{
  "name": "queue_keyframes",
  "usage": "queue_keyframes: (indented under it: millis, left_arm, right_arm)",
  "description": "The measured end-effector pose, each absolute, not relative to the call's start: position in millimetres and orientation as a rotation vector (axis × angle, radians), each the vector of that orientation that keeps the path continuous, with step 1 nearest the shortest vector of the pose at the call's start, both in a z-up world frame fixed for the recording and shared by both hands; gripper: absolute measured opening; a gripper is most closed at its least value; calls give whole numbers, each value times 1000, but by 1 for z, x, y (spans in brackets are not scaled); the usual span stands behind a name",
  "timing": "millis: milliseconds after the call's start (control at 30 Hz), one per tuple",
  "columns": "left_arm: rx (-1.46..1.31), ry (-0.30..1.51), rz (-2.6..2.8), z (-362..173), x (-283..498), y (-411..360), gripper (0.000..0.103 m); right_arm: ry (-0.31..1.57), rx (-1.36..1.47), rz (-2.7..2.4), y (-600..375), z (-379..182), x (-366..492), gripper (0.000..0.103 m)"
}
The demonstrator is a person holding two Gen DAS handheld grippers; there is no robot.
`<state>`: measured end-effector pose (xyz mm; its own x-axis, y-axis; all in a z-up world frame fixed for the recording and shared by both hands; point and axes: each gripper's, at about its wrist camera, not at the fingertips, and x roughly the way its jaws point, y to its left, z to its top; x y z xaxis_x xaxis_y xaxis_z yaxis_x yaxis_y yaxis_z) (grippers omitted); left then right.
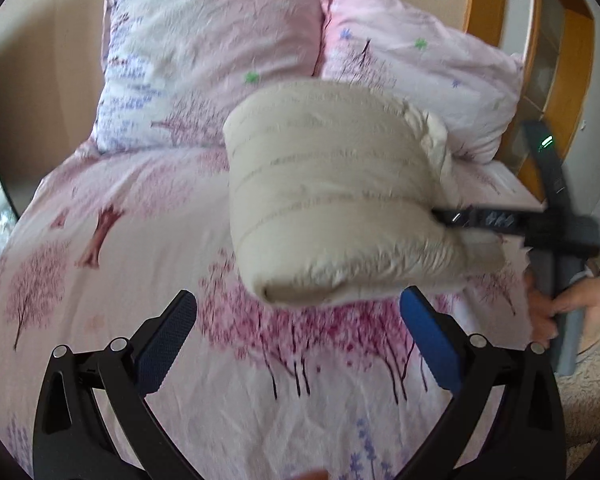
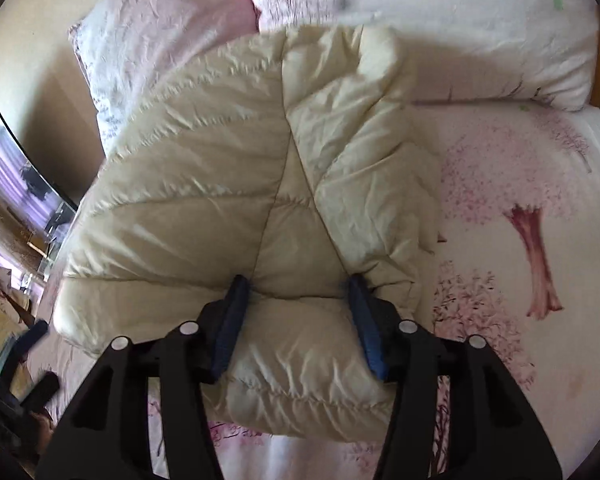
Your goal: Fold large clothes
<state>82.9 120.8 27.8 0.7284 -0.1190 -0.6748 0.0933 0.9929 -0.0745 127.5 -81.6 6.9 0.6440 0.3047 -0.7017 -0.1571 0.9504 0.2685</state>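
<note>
Folded cream jacket [image 2: 240,208] lies on the bed [image 2: 520,280] near two pillows [image 1: 204,52]. Right hand-held gripper [image 2: 300,320] straddles the jacket's near edge with jaws partly apart; the puffy fabric bulges between the blue pads [image 2: 230,328], grip not clear. Left hand-held gripper [image 1: 300,340] hangs over the bedcover, jaws wide, holding nothing, just short of the jacket.
</note>
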Motion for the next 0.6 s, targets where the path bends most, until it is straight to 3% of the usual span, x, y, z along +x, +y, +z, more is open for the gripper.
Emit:
queue_keyframes:
  millis: [100,200,600]
  left_arm:
    - [1,767,-62,22,80,118,102]
    - [22,798,-38,17,80,114,102]
    - [11,826,-30,13,66,111,102]
  right_arm:
    - [731,130,218,-78,26,99,90]
    - [649,75,182,-75,37,69,100]
    - [685,1,179,-64,36,14,101]
